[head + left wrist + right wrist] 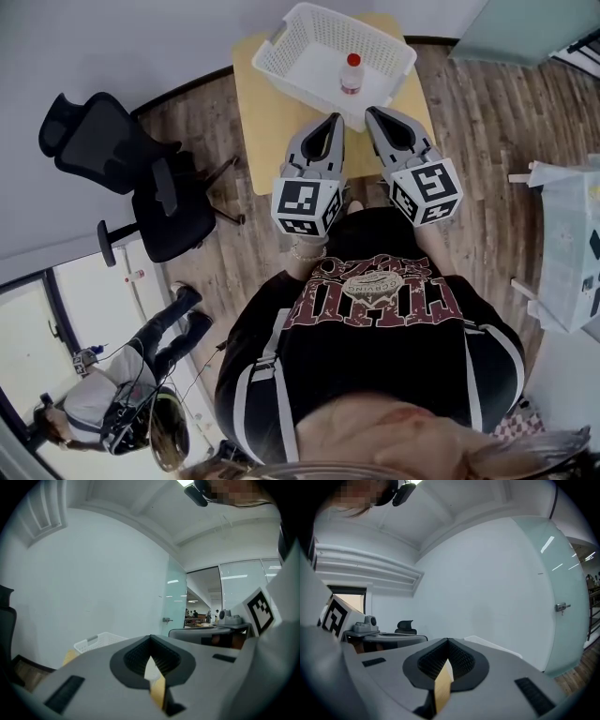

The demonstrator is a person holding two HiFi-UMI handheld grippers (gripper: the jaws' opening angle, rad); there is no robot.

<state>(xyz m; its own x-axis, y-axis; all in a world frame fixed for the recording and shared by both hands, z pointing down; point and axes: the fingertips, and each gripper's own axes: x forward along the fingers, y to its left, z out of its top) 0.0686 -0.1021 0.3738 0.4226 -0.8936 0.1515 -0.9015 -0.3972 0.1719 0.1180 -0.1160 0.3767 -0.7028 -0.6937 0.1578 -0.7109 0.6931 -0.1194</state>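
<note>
Left gripper (333, 120) and right gripper (372, 112), held side by side by a person in a black printed shirt, hover over the near edge of a small yellow desk (267, 122). Each has its jaws pressed together at the tips with nothing between them, and the gripper views show only a sliver of desk through the notch behind the tips. Straight ahead of both, at the desk's far edge, sits a white slotted basket (398, 66). Inside it a small clear bottle (352, 75) with a red cap stands upright, its long axis vertical, close to the basket's near wall. The bottle lies roughly on the line running out between the two grippers, apart from both and about equally near to each. Off the desk's left edge a black office chair (141, 187) stands on the wood floor, and another person (103, 408) is seen well beyond it.
</note>
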